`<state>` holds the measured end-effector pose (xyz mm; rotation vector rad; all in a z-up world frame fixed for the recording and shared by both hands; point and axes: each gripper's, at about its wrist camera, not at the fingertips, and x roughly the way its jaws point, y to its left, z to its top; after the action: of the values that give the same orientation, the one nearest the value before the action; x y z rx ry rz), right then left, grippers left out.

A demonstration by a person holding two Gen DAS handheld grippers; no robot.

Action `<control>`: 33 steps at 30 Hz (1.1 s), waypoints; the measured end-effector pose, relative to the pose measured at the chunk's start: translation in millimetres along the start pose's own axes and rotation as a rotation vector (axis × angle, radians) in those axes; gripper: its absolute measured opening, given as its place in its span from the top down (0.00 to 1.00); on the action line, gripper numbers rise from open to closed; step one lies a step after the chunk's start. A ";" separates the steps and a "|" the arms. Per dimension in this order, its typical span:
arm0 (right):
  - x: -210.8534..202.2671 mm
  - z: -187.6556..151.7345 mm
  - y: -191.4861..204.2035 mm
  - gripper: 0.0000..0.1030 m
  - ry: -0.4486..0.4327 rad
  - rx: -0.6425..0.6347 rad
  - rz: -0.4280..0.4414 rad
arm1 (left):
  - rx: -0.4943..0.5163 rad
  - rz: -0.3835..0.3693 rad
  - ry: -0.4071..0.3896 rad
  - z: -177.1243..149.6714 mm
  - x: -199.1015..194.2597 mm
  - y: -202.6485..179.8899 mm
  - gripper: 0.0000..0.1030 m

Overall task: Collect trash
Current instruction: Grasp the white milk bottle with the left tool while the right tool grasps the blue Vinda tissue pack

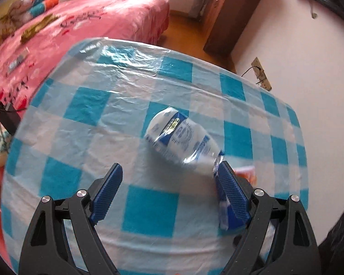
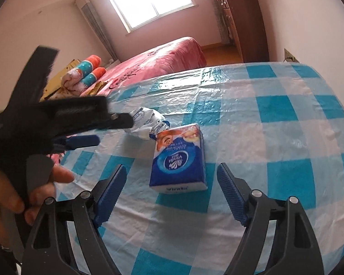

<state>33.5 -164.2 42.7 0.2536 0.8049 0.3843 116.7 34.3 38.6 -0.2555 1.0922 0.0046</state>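
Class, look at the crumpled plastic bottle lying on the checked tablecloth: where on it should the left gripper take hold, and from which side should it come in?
Grip the crumpled bottle across its labelled middle, coming from above. It lies on its side, so its squashed flanks are exposed for the open left gripper, probably more securely than the narrow neck end. The tissue pack sits close by that end.

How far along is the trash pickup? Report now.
Done: nothing looks collected. In hand: nothing; the left gripper is open by the crumpled wrapper, the right gripper open before the tissue pack. Left: both lie on the table; no bin in view.
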 end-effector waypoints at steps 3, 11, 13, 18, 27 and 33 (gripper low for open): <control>4.6 1.4 0.7 0.22 0.009 -0.012 -0.003 | -0.029 0.001 0.013 7.8 10.8 -4.5 0.17; 7.7 0.8 -6.6 0.22 0.017 -0.002 0.010 | -0.062 0.050 0.036 22.8 40.0 -20.1 0.17; 8.7 -0.2 -6.3 0.22 0.023 -0.004 0.016 | -0.035 0.069 0.028 24.1 42.8 -26.4 0.18; 8.8 -1.1 -6.8 0.22 0.032 -0.010 0.022 | 0.002 0.122 0.000 23.1 41.7 -26.9 0.40; 16.0 -2.7 -12.1 0.22 0.052 -0.001 0.004 | -0.009 0.114 -0.012 23.4 32.5 -0.3 0.75; 18.0 -1.4 -13.0 0.22 0.053 -0.007 0.010 | 0.026 0.076 -0.031 7.9 20.0 4.5 0.75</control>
<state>46.9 -168.2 25.3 0.2418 0.8541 0.4042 132.3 37.9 23.6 -0.1904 1.0703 0.0620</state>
